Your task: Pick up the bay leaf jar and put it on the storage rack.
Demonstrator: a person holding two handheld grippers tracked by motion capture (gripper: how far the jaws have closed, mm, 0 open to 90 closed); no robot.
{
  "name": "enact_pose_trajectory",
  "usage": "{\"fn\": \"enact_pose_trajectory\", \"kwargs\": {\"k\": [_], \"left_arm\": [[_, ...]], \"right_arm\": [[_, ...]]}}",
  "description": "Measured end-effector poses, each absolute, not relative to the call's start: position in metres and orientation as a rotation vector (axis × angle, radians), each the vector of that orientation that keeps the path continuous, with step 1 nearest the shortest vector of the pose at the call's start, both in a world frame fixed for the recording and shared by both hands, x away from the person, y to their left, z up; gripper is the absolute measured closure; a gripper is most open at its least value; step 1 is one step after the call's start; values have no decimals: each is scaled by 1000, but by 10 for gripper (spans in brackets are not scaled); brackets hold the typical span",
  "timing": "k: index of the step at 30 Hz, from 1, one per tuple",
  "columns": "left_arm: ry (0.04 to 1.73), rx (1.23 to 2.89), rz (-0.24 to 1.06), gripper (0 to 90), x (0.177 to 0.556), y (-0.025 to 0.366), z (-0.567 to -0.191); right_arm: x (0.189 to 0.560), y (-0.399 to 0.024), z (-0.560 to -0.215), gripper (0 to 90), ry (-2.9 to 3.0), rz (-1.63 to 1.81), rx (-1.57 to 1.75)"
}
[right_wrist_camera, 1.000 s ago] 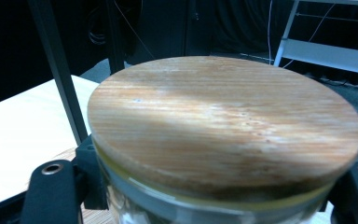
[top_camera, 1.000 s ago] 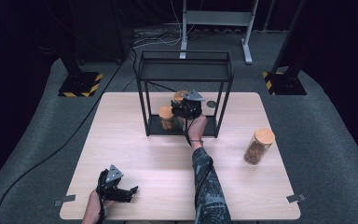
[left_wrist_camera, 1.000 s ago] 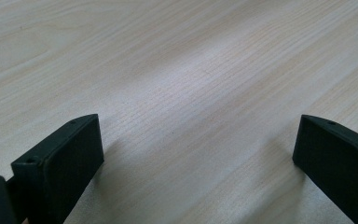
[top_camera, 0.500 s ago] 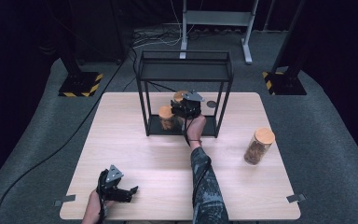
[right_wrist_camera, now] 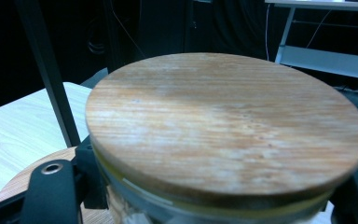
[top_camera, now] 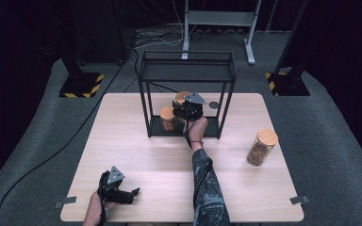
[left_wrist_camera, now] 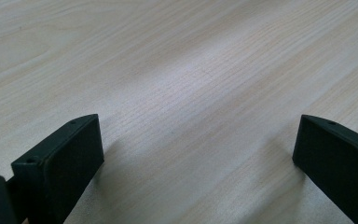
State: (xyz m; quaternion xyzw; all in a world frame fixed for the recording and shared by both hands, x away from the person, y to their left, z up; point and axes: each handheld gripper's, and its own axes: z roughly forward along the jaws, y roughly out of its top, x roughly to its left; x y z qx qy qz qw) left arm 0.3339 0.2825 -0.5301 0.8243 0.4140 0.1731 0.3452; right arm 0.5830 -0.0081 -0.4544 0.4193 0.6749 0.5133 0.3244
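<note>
Jar with the wooden lid (right_wrist_camera: 223,126) sits right between the fingers of the right gripper (top_camera: 187,107), inside the black metal rack (top_camera: 187,70) at the far side of the desk (top_camera: 136,155). In the right gripper view the round lid is very close, with one black finger (right_wrist_camera: 51,191) on its left and the other at the far right edge. The fingers look clenched on the jar just under the lid. The jar stands upright, so its long way runs straight up and down, and the fingers come at it from the side.

A second jar (top_camera: 168,117) stands just to the left of the held one, inside the same rack. In the right gripper view its lid peeks out low at the left, very near the left finger. A rack post (right_wrist_camera: 46,70) rises close on that side too. So the tight side is the left, and any move should likely keep the jar clear of both.

A third jar (top_camera: 262,147) stands out on the open desk, well apart to the right.

The left gripper (top_camera: 118,188) rests near the front edge of the desk, far from the rack. Its fingers (left_wrist_camera: 70,154) are spread wide with bare wood between them and nothing in them. The right hand is much the nearer one to the jar.
</note>
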Motion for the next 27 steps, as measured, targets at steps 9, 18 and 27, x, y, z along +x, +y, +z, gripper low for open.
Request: {"fn": "enact_pose_trajectory", "kwargs": {"k": [9, 18, 27], "left_arm": [[1075, 2141, 450, 10, 334, 283, -530], [1075, 2141, 450, 10, 334, 283, -530], [1075, 2140, 450, 10, 334, 282, -530]], "right_arm": [[583, -9, -454, 248, 1774, 1349, 1099], [583, -10, -452, 247, 1802, 1345, 1098], [582, -10, -448, 178, 1840, 1354, 1140]]}}
